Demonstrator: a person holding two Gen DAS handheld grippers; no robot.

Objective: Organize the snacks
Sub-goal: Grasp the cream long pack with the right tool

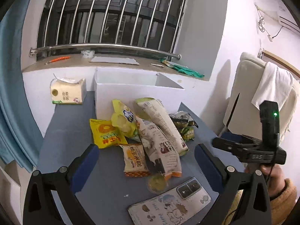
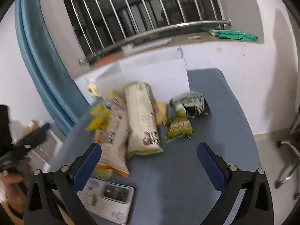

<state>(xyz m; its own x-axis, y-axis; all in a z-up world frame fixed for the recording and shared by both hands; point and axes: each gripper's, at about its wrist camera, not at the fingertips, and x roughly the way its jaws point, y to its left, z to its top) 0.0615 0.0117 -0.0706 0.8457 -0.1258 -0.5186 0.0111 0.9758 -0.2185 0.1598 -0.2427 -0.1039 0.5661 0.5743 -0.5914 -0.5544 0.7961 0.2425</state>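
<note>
Blue-grey table (image 1: 71, 131) bears snack packets (image 1: 150, 131), white box (image 1: 131, 93), phone (image 1: 172, 200), tissue pack (image 1: 67, 91).

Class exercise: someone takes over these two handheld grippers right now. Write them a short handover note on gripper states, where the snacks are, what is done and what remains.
Left gripper: open, empty, above the table's near edge.
Right gripper: open, empty, facing the pile.
Snack packets lie heaped on the blue table in front of the white box; a small green packet sits at the right edge.
A phone lies nearest; a tissue pack stands left of the box.
Done: no snack visibly sorted yet.
Left: all the sorting.
</note>
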